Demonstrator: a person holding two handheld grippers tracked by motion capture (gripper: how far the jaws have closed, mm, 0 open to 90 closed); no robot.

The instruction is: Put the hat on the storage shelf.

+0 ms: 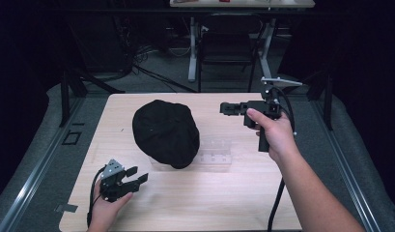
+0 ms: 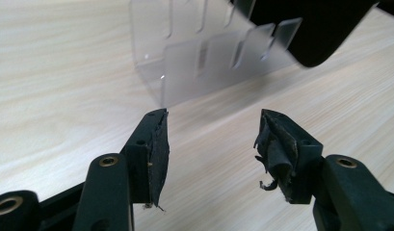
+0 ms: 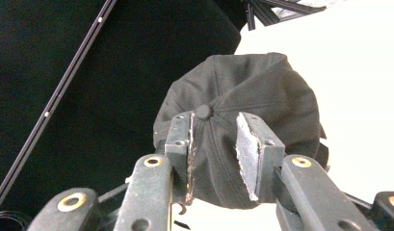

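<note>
A pale wood-grain surface [image 1: 224, 193] stands in a dark room over grey floor. At its middle a soft black fabric cap [image 1: 166, 133] rests on a clear slotted acrylic stand [image 1: 214, 153] (glossy, hard-edged). The left claw [image 1: 137, 175] is spread and empty near the front edge; the right claw [image 1: 226, 108], parted and empty, hangs beside the cap.

Dark room; grey floor [image 1: 151, 72] with cables [image 1: 142, 50]; black chair [image 1: 227, 46] under white desk [image 1: 243, 4]; light wooden table [image 1: 224, 193].

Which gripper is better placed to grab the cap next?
Right, probably. The right gripper is level, open, aimed at the black cap. The left gripper sits low, facing the clear stand.
</note>
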